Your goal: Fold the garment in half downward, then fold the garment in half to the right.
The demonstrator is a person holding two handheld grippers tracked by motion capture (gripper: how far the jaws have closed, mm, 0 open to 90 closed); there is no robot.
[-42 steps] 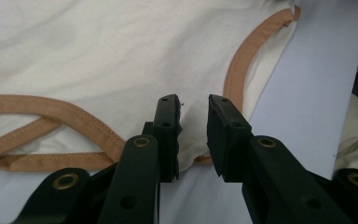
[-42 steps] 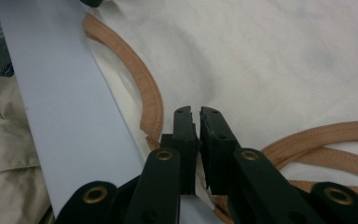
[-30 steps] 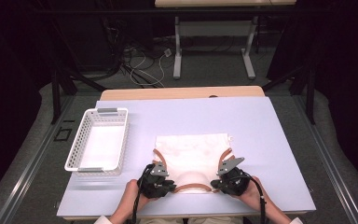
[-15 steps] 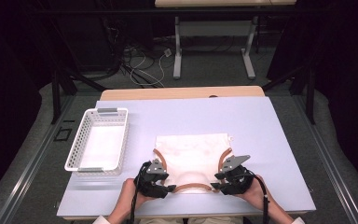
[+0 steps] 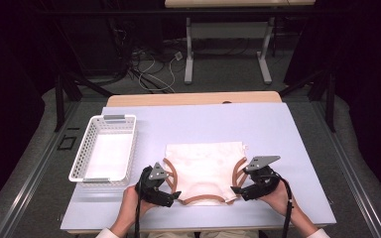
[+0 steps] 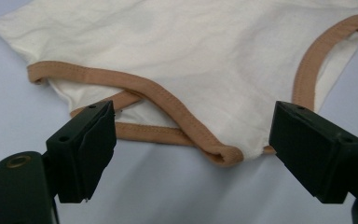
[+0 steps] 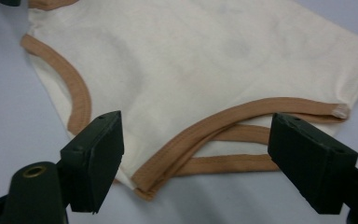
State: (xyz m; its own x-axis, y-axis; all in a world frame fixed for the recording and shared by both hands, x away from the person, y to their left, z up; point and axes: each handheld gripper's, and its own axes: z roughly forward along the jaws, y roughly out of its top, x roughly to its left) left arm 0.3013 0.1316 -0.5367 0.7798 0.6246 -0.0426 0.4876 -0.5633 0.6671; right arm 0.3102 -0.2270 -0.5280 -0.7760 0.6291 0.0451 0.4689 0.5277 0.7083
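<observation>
Two grippers sit at the near corners of the garment (image 5: 203, 168), a cream sleeveless top with tan binding, lying flat mid-table, neckline toward the person. Left gripper (image 5: 172, 196) is at the near-left strap, right gripper (image 5: 236, 190) at the near-right strap. Both have their jaws spread wide, nothing between them.

Step in hand, as judged: pre-grasp approach for a fold or pickup, with each gripper lined up on one shoulder strap. Grasp not yet made.

Left gripper view: the strap end (image 6: 223, 154) sits between the two jaws, closer to the far-side jaw, cloth flat on the table (image 6: 168, 186). Right gripper view: the strap corner (image 7: 147, 189) lies between the jaws, nearer the left-hand jaw in that view.

Next move likely calls for:
- pushing each gripper slightly forward so the binding is well inside the jaws
- getting the lower jaw under the fabric edge, which is thin and flat on the surface, so a miss is likely
- closing both together so the cloth lifts evenly

Pose: both hands low at the table's near edge, forearms coming in from below, grippers angled inward toward each other and tipped down at the cloth. White basket (image 5: 104, 148) sits well apart at the left, not in play.
</observation>
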